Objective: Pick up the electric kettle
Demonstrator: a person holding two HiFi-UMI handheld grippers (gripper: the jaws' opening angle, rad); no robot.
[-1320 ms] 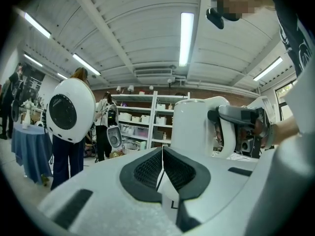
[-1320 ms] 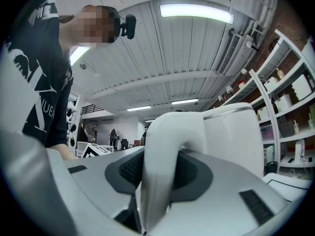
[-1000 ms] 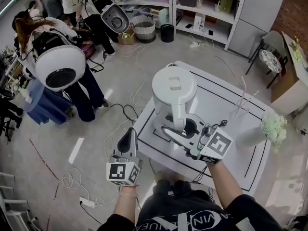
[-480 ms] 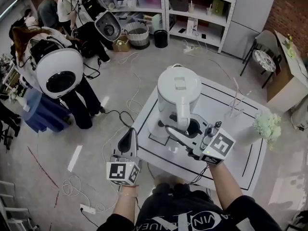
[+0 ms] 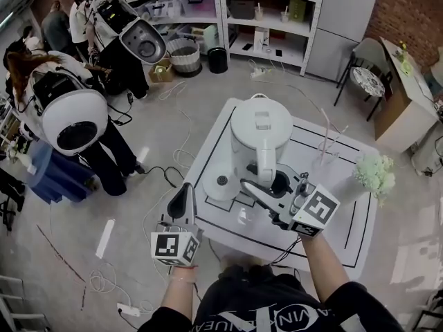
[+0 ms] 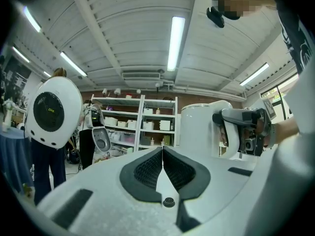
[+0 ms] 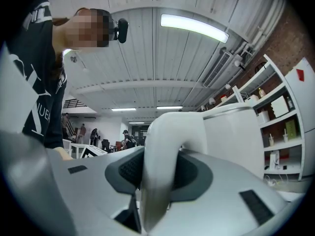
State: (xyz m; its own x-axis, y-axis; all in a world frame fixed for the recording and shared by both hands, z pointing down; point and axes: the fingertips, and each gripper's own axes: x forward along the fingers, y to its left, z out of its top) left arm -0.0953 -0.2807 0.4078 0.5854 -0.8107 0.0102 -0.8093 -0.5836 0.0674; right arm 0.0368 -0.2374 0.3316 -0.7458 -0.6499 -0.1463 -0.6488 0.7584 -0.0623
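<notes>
- Head view: the right gripper [image 5: 257, 187] has its fingers clamped either side of the handle [image 5: 266, 163] of the electric kettle [image 5: 257, 126]. The white body stands just beyond the fingertips, upright, over the table [image 5: 315, 154].
- Off to the left of those fingers the round base [image 5: 220, 182] lies bare on the table, its centre connector showing. So I'd call the kettle lifted clear of it, and the pick-up looks as good as made.
- The left gripper [image 5: 184, 198] hangs off the table's near-left edge, well apart from the kettle, with nothing at its tips.
- Left gripper view: the pads [image 6: 145, 168] meet in a tight seam with nothing between them. The kettle [image 6: 202, 129] sits ahead and to the right of the fingertips, untouched by this gripper.
- Right gripper view: the handle [image 7: 162, 146] runs straight down through the gap, and both pads [image 7: 125, 170] press against it. It is a fairly wide grip, filled by the handle. The body [image 7: 236, 136] looms just past the fingertips on the right.
- What's left, by my reading, is only to hold it level and steady, clear of the base.
</notes>
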